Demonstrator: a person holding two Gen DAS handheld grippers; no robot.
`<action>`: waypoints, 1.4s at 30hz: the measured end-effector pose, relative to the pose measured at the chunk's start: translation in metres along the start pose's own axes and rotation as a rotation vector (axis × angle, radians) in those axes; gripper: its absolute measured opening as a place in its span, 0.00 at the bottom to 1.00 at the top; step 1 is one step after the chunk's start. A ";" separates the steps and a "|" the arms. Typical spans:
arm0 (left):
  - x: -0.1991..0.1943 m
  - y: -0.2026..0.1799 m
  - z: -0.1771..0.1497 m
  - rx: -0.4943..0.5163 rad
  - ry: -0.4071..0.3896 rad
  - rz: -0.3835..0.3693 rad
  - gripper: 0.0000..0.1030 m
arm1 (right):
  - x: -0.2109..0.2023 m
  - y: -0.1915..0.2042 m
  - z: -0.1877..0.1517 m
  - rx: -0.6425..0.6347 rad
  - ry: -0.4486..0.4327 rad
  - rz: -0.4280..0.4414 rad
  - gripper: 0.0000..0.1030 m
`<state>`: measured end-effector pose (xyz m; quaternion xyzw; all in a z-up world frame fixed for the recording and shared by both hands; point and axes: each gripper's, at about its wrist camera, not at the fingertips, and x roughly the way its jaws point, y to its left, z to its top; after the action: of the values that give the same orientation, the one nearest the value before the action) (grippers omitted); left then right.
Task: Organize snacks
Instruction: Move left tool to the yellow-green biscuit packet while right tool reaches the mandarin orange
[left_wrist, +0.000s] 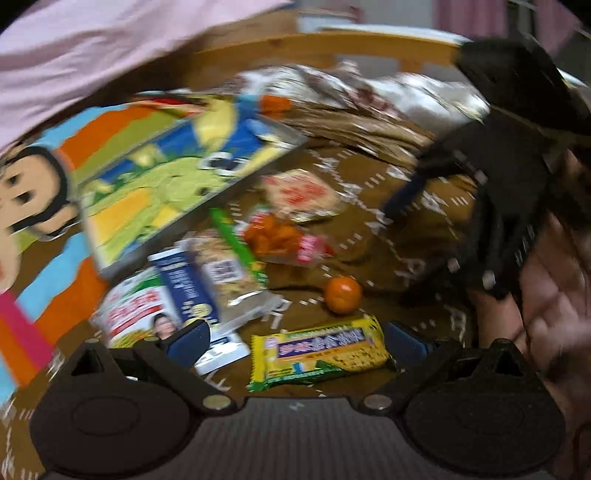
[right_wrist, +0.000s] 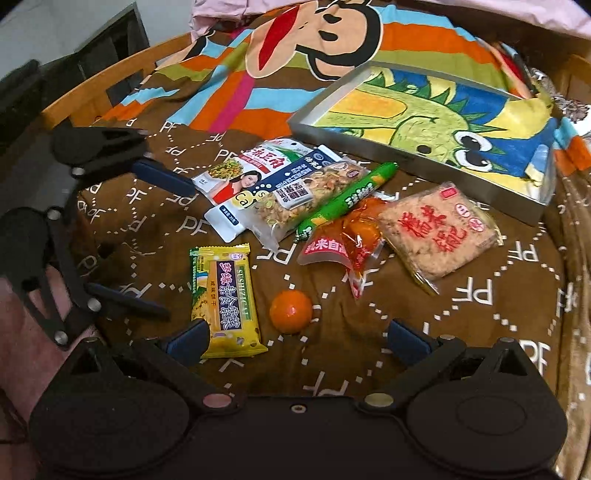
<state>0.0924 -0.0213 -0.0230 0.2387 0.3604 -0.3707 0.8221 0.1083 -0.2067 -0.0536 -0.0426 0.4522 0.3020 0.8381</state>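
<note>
My left gripper (right_wrist: 147, 236) hangs spread and empty by the yellow foil biscuit packet (right_wrist: 225, 301); my right gripper (right_wrist: 295, 338), agape, straddles the small round orange (right_wrist: 291, 311); closing carelessly could roll it away; the shallow grey metal tray (right_wrist: 413, 155) waits beyond.

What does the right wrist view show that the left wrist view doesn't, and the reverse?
Only the right wrist view: the left gripper, open and empty over the brown blanket, and sharp print on the packets.

Only the left wrist view: the right gripper, open, the hand holding it, and crumpled wrappers beyond the tray; it is motion-blurred.

Both: the dinosaur tray, with no snacks in it, the yellow biscuit packet, the orange, the green sausage stick and the square rice cake.
</note>
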 end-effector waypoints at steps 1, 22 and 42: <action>0.006 0.001 -0.001 0.030 0.000 -0.028 1.00 | 0.003 0.000 -0.001 -0.009 -0.004 0.009 0.98; 0.073 0.024 0.006 0.450 0.243 -0.427 0.98 | 0.041 0.004 0.001 -0.132 0.025 -0.002 0.49; 0.080 0.033 0.004 0.143 0.348 -0.415 0.78 | 0.043 0.021 -0.004 -0.253 -0.025 -0.060 0.35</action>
<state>0.1569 -0.0391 -0.0785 0.2774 0.5102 -0.5090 0.6353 0.1113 -0.1713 -0.0854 -0.1576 0.3987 0.3318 0.8403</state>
